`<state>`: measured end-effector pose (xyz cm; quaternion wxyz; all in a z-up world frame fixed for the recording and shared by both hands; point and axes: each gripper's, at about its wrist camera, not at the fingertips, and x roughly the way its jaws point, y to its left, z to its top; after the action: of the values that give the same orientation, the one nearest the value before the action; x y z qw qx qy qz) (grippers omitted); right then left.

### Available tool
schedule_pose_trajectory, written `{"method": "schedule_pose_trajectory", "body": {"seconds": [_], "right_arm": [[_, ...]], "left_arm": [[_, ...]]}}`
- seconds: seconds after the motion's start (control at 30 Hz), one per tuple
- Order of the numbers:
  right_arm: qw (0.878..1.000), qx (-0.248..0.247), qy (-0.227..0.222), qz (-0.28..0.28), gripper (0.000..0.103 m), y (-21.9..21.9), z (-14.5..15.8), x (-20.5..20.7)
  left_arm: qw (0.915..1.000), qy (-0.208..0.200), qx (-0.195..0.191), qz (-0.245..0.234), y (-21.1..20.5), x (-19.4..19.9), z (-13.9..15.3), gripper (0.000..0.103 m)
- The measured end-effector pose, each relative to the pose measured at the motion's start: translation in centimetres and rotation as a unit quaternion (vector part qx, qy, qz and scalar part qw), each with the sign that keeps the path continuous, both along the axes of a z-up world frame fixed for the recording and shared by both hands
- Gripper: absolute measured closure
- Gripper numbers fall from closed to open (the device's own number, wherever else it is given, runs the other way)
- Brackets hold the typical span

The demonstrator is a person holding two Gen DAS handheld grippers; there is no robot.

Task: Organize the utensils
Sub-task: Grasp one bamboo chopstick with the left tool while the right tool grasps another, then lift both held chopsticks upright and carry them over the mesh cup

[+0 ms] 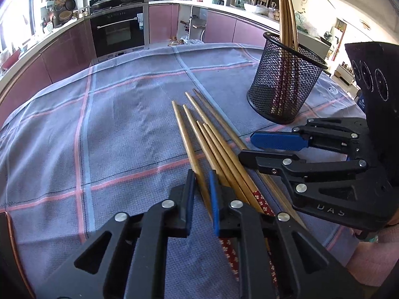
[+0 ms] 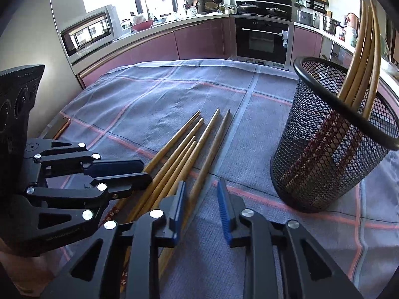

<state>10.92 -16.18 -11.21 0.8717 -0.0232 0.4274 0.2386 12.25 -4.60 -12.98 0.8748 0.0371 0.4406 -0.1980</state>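
Your left gripper (image 1: 202, 194) pinches one chopstick (image 1: 190, 154); your right gripper (image 2: 201, 205), jaws narrow, straddles another (image 2: 209, 154). The mesh cup (image 2: 331, 149) stands at two o'clock on the checked cloth (image 2: 174, 94), kitchen beyond.

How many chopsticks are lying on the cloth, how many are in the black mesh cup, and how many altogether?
Loose chopsticks on the tablecloth: 6
Upright chopsticks in the mesh cup: 4
Total: 10

Checked blue-grey tablecloth (image 1: 112, 114), built-in black oven (image 1: 119, 31), purple cabinets (image 2: 199, 39), steel microwave (image 2: 87, 31).
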Motion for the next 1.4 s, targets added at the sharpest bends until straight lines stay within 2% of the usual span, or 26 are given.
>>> {"method": "schedule_pose_trajectory", "body": {"seconds": [0.07,0.2,0.37,0.57,0.8,0.87,1.07,1.4], "right_arm": [[1.000,0.023,0.011,-0.006,0.093,-0.5,-0.1,0.1],[0.998,0.047,0.013,-0.027,0.096,-1.5,0.0,0.1],[0.997,0.068,0.012,-0.038,0.097,-2.3,0.1,-0.2],[0.995,0.095,0.015,-0.009,0.097,-2.7,0.7,-1.2],[0.997,0.063,0.033,0.041,0.095,-1.1,0.3,-1.6],[0.997,0.056,0.032,0.041,0.091,-0.8,0.2,-1.5],[0.997,0.053,0.029,0.039,0.091,-0.3,0.2,-0.7],[0.996,0.067,0.035,0.046,0.097,-1.0,0.1,0.0]], "left_arm": [[1.0000,0.000,-0.002,0.005,0.0,-0.1,0.0,0.092],[0.9998,-0.001,-0.016,0.010,0.4,-0.4,0.1,0.094],[0.9994,-0.002,-0.029,0.017,0.9,-0.8,0.5,0.095],[0.9990,0.002,-0.044,0.003,1.3,-1.6,1.0,0.096],[0.9993,0.011,-0.031,-0.019,0.7,-2.2,0.4,0.095],[0.9993,0.010,-0.028,-0.022,0.7,-2.0,0.4,0.095],[0.9989,0.021,-0.031,-0.028,0.8,-1.0,-0.1,0.092],[0.9986,0.027,-0.035,-0.029,1.0,-0.2,-0.1,0.096]]}}
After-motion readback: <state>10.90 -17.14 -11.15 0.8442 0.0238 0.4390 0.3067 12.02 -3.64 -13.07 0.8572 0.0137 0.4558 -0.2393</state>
